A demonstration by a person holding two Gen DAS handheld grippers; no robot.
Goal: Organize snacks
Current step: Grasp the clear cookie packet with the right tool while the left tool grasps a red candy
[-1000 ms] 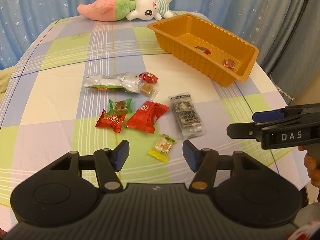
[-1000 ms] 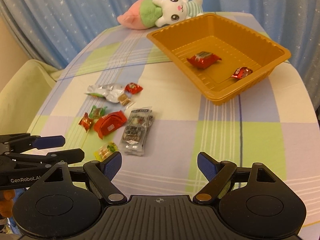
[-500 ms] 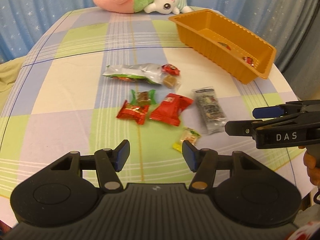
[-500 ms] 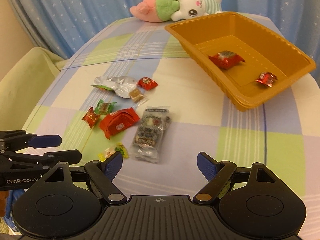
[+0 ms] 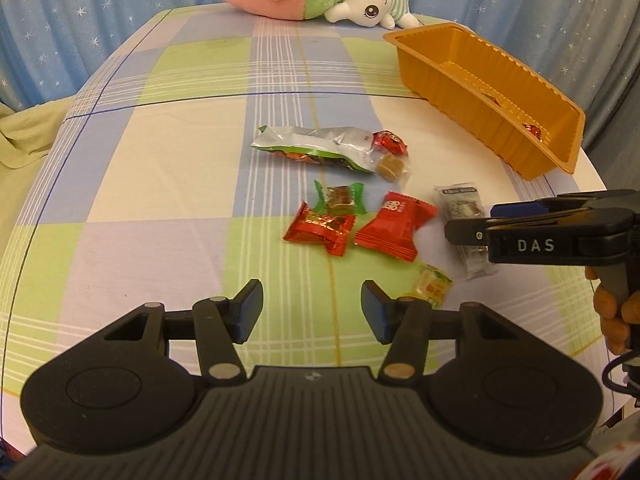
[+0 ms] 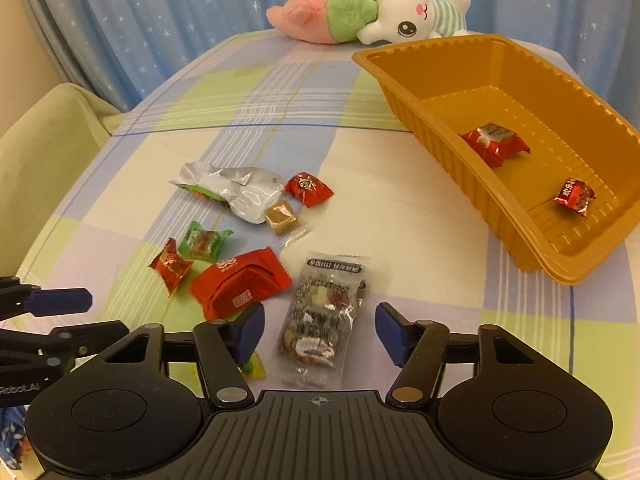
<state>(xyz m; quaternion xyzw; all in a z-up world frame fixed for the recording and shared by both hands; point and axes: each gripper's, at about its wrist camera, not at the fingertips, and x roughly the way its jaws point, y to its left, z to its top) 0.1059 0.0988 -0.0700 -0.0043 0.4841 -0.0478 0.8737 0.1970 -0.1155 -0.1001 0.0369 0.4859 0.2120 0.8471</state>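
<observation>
Snacks in crinkly wrappers [image 6: 240, 240] now nearer lower frame, clear speckled packet [image 6: 320, 320] between right gripper's [image 6: 320, 330] narrowing, untouching pads, left gripper [image 5: 312, 310] half-open, empty, also closing.

Both wrist views downward, sharing snacks [image 5: 362, 212]

Snack cluster [image 6: 248, 248] lies mid-table on cloth [image 5: 160, 160]; tray [image 6: 440, 128] to its right, w/ two wrapped snacks [image 6: 496, 144] inside. Plush toy [image 6: 376, 12] behind tray at far edge. Long packet [image 6: 322, 320] nearest, btw. right gripper's [image 6: 319, 334] jaws.
</observation>
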